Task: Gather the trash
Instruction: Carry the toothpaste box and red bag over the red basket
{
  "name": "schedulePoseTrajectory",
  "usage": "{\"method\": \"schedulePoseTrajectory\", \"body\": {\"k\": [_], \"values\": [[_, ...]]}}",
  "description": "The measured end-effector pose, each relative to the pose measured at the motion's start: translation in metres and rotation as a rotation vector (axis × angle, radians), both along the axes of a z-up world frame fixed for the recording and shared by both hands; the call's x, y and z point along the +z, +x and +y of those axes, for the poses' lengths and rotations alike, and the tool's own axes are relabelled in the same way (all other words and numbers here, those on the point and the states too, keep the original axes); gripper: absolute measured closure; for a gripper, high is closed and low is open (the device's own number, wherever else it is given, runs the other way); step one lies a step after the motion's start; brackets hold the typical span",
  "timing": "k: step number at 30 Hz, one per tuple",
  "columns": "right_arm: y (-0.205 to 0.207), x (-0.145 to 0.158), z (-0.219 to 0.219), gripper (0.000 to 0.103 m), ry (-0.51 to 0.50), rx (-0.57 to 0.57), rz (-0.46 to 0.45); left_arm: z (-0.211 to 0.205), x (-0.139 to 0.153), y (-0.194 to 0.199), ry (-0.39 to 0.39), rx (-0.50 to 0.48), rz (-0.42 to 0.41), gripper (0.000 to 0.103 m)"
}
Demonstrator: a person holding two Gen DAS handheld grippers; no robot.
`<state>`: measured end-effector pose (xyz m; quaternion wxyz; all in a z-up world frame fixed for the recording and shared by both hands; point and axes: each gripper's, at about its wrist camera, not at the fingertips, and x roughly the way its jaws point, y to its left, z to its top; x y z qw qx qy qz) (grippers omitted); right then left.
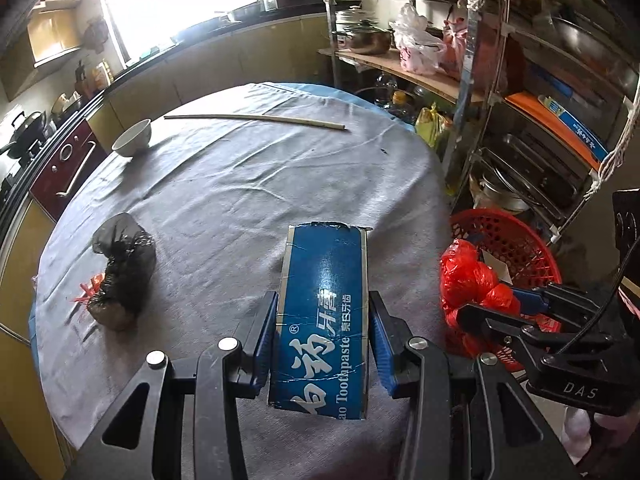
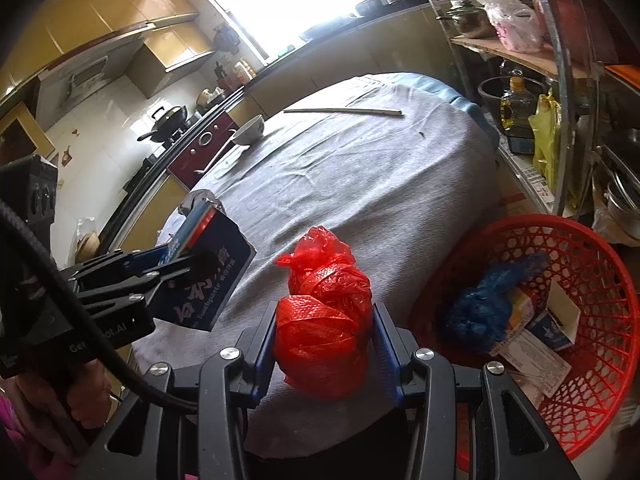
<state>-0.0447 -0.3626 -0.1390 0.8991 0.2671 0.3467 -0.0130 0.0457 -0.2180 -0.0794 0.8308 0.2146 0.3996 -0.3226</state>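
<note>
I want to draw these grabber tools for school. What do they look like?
Each one is black metal with two long fingers ending in blue ribbed pads, and shiny silver round bolts at the joints. The left gripper and right gripper match. A thick black cable runs from the left one. White letters mark their black bodies. A bit of pink sleeve shows.

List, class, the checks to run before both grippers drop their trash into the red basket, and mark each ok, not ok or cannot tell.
1. Left gripper shut on toothpaste box: ok.
2. Right gripper shut on red plastic bag bundle: ok.
3. Red basket within view beside the table: ok.
4. Basket has room: ok, partly filled.
5. Either item already over the basket: not ok.
6. Table cleared: not ok, black bag bundle remains.
</note>
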Motion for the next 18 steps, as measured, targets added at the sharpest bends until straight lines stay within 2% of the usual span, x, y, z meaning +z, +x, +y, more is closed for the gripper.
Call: {"method": "schedulePoseTrajectory", "body": {"k": [18], "values": [[-0.032, -0.005, -0.031, 0.056, 0.018, -0.102, 0.001, -0.038, -0.003, -0.022, 0.036, -0.095, -0.021, 0.058]]}}
